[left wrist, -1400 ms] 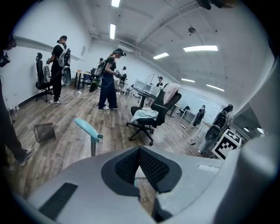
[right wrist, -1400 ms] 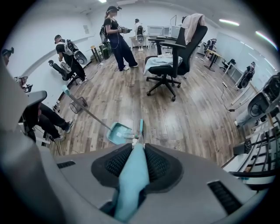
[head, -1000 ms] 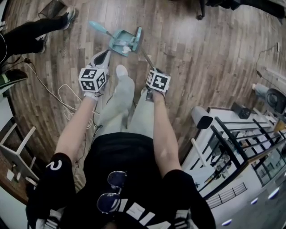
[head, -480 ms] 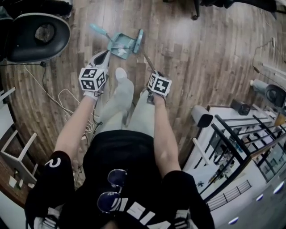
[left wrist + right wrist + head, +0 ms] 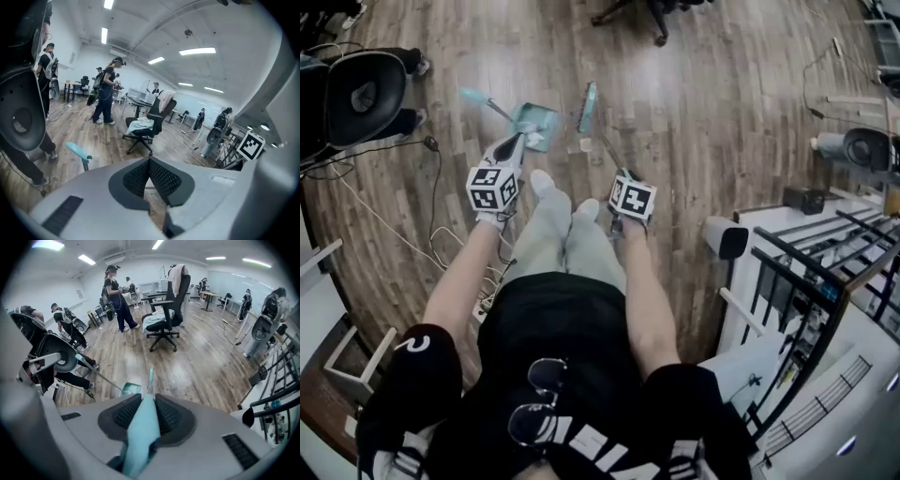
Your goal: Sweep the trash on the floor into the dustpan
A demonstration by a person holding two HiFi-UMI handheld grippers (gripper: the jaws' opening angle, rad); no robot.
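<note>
A teal dustpan (image 5: 536,120) hangs just off the wooden floor ahead of the person's feet, its long rod ending in a teal grip (image 5: 473,95) (image 5: 77,150). My left gripper (image 5: 516,142) (image 5: 150,164) meets the pan's near left corner, jaws shut on it. White scraps (image 5: 534,141) lie in the pan. A small white piece (image 5: 586,143) is on the floor. The teal broom head (image 5: 588,105) (image 5: 151,378) stands right of the dustpan (image 5: 131,389). My right gripper (image 5: 621,174) (image 5: 146,401) is shut on the broom's teal handle (image 5: 140,437).
A black round-backed chair (image 5: 361,89) stands at the left. An office chair (image 5: 166,310) (image 5: 150,119) is ahead. Cables (image 5: 441,234) trail along the floor at the left. A white rack with black rails (image 5: 787,272) fills the right. People (image 5: 105,91) stand farther back.
The person has walked across the floor, carrying dustpan and broom along. The broom head, earlier against the pan's right edge, now stands apart from it. The black chair moved in at left.
</note>
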